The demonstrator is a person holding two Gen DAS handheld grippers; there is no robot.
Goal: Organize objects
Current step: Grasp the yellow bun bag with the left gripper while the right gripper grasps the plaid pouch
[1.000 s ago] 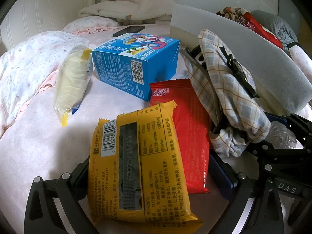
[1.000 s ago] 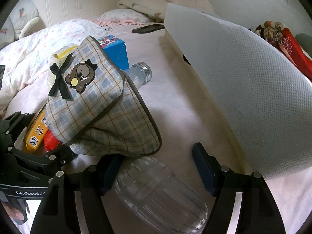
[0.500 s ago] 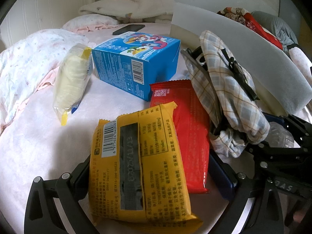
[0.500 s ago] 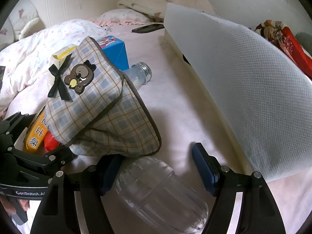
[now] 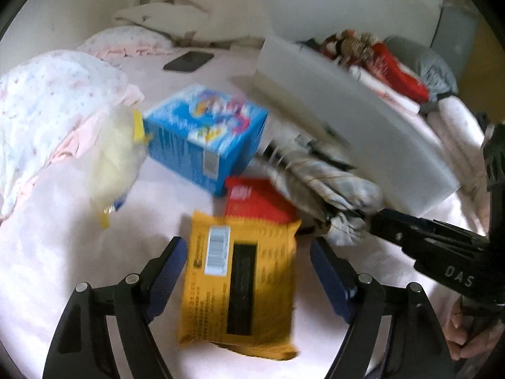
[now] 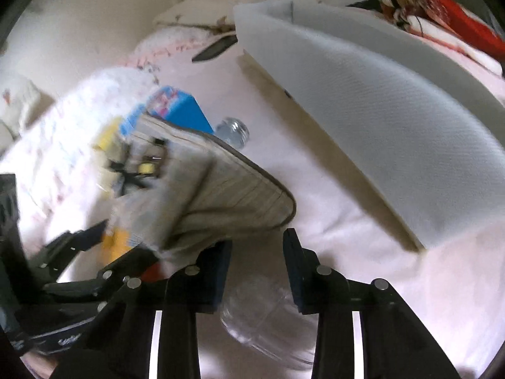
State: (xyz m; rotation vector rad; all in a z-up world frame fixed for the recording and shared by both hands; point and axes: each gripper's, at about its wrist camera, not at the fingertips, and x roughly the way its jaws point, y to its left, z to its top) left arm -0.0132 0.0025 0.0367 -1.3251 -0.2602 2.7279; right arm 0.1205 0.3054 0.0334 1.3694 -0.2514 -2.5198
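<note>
— Two grippers in view. My left gripper has its blue fingers spread wide, one on each side of the yellow packet, which lies flat on the pink bed. I can't tell whether the pads touch it.

— And the right one?

— My right gripper has its fingers drawn in around the clear bottle. They look clenched on its body, though the frame is blurred. The bottle's cap end pokes out past the plaid pouch, which is draped over the bottle.

— What else is on the bed?

— From the left wrist view: a red packet partly under the yellow one, a blue box beyond it, and a pale bag with yellow ends to the left of the box. The pouch sits right of the red packet, with the right gripper reaching in beneath it.

— And behind?

— A white bin stands to the right of the pile, a dark phone lies farther up the bed, and a floral quilt is bunched on the left.
</note>
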